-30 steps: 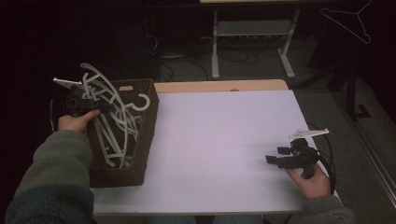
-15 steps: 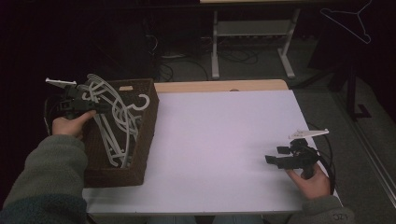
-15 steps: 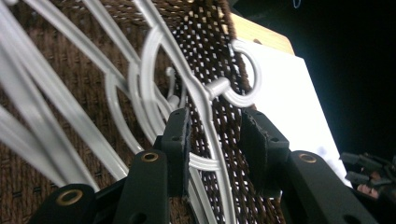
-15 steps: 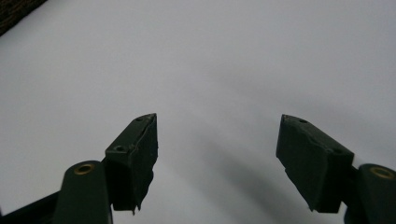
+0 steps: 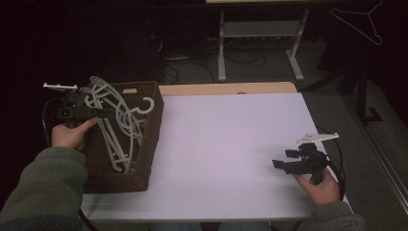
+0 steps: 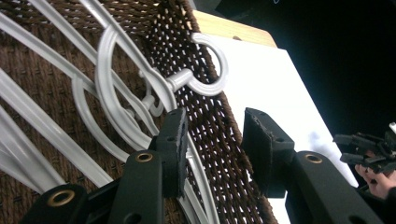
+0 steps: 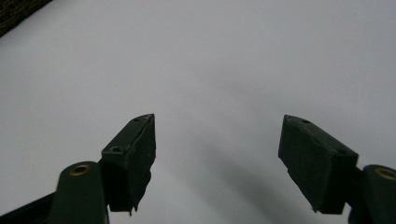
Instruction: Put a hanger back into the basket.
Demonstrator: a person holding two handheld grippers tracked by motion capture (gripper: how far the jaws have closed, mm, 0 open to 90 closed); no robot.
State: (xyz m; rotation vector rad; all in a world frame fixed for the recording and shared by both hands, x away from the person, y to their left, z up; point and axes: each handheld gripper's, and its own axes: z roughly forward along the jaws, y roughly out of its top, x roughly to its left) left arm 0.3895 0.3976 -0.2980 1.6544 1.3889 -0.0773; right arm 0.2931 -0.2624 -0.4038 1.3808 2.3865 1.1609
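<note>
A brown wicker basket (image 5: 146, 144) stands on the left side of the white table (image 5: 231, 144) and holds several white plastic hangers (image 5: 118, 120), tangled, with some rising above the rim. My left gripper (image 5: 103, 113) hovers over the basket's left part, jaws pointing right among the hangers. In the left gripper view it (image 6: 215, 140) stands open, with the basket wall (image 6: 219, 135) seen through the gap, a hanger bar running under one jaw and a hanger hook (image 6: 210, 70) lying over the rim. My right gripper (image 5: 284, 159) is open just above the table near the right front corner, with bare white surface (image 7: 215, 70) between its jaws.
A strip of wooden tabletop (image 5: 226, 89) shows beyond the white surface. Behind it stand a metal table frame (image 5: 260, 43) and floor cables. A thin hanger (image 5: 358, 21) hangs at the upper right. The table's right edge lies close to my right hand.
My left gripper has drawn a little to the left and back over the basket, and the raised hangers have shifted slightly with it. The right gripper has stayed still.
</note>
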